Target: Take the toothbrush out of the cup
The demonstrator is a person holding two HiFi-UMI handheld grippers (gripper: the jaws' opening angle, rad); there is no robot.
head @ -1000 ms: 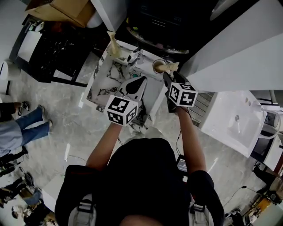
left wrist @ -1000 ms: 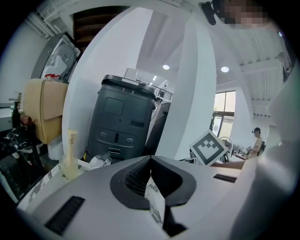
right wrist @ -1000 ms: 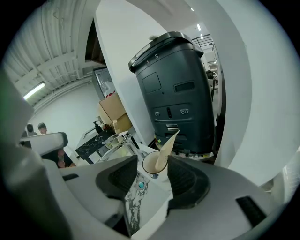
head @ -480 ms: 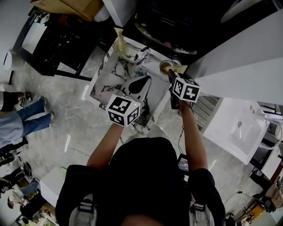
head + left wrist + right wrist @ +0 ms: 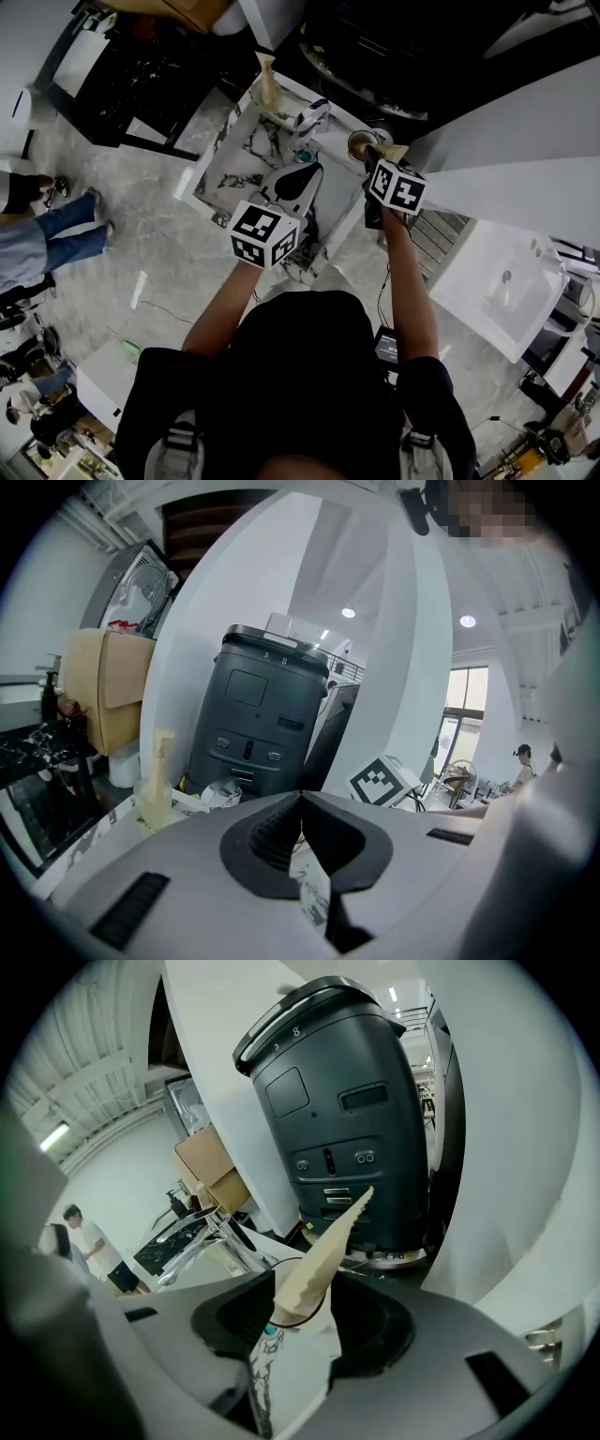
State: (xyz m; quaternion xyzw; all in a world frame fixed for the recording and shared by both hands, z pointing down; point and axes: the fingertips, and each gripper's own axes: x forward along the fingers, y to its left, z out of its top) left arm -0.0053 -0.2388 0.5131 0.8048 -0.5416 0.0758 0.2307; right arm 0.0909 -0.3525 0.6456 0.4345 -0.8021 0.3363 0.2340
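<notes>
Holds the left gripper (image 5: pixel 302 799) shut, with nothing between its jaws, above the marble top (image 5: pixel 234 164). Sets the right gripper (image 5: pixel 298 1297) at the cup (image 5: pixel 359 142) on that top's far right corner, with jaws apart either side of the toothbrush (image 5: pixel 323 1241) leaning in the cup, seemingly without pressing it.
</notes>
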